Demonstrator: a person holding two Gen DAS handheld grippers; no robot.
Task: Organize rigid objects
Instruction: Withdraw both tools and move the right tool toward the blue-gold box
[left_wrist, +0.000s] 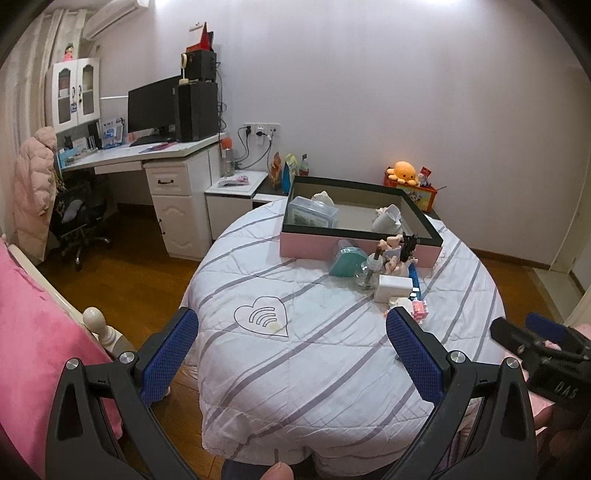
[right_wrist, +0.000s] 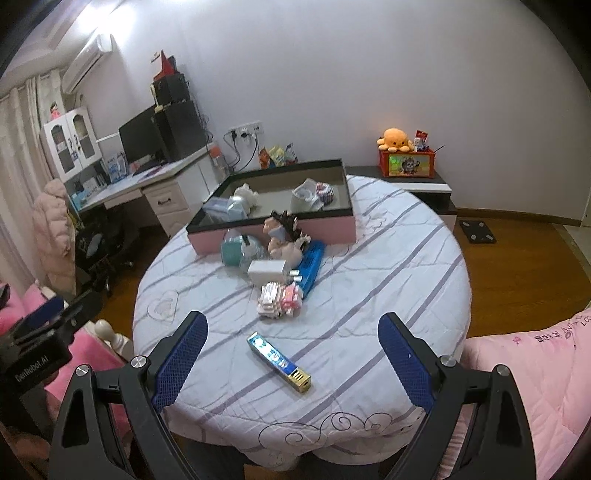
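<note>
Right wrist view shows the right tongs (right_wrist: 291, 362) spread wide and empty above the table (right_wrist: 388, 258), the toothpaste box (right_wrist: 279, 360) lying between their tips: light, stiff, glossy cardboard, best pinched across its narrow sides mid-length.

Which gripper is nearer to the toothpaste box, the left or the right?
Right. The right gripper is open directly over the toothpaste box; the left gripper is open farther left.
</note>
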